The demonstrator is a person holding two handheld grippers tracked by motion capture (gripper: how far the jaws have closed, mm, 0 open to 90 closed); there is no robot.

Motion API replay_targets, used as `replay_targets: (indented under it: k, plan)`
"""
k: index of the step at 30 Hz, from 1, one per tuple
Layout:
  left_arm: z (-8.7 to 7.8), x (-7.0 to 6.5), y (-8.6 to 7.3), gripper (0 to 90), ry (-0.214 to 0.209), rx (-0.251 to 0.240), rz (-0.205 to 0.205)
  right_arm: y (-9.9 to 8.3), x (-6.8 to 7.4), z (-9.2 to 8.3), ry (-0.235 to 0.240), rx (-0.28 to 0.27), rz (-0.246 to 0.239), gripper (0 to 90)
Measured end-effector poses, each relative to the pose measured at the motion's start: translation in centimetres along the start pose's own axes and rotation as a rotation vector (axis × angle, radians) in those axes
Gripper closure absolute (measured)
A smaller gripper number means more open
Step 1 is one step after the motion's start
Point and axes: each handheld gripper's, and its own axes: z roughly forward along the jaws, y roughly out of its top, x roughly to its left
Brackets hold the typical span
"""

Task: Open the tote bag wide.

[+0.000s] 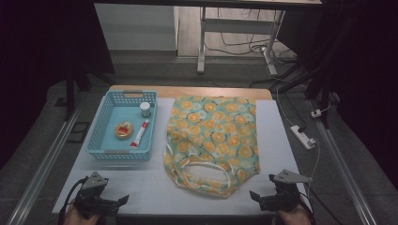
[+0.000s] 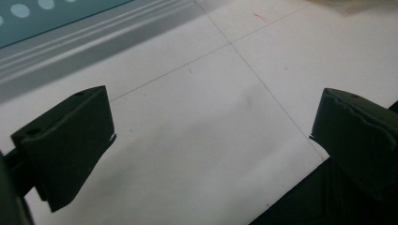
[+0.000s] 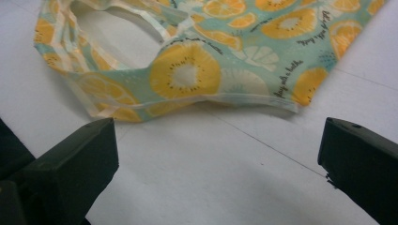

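Both tongs wide open, empty — left [image 1: 123,200], right [image 1: 255,195], fruit-print bag [image 1: 213,140] lengthwise front–back, handles twd person

Fabric bag [image 1: 213,140], teal with orange-slice print: flat on white table, handles toward near edge, right of basket.

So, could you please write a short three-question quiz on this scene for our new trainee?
1. True or false: the bag lies inside the basket.
2. Which item stands at the far end of the basket? A) the jar B) the tube C) the round tin
3. Fill in: the jaws of the left tool and the right tool stand ____.

Key: 1. False; it lies flat on the table, right of the basket. 2. A. 3. Open, holding nothing.
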Motion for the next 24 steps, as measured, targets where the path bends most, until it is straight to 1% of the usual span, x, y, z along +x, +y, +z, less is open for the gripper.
replay_targets:
  k: [8,12,18,21,24]
  plan:
    - [0.1,0.0,0.0,0.0,-0.003,0.008,0.002,0.4,0.5,0.1,0.004,-0.006,-0.038,0.0]
    - [0.1,0.0,0.0,0.0,-0.004,0.016,0.003,0.5,0.7,0.4,0.024,-0.004,-0.044,0.0]
    - [0.1,-0.1,0.0,0.0,-0.006,0.013,0.011,0.8,1.0,0.8,0.059,-0.006,-0.042,0.0]
    - [0.0,0.0,0.0,0.0,-0.009,0.008,0.011,1.2,1.4,1.0,0.071,0.003,-0.046,0.0]
    - [0.0,0.0,0.0,0.0,-0.016,0.005,0.008,1.6,1.8,1.2,0.066,0.000,-0.069,0.0]
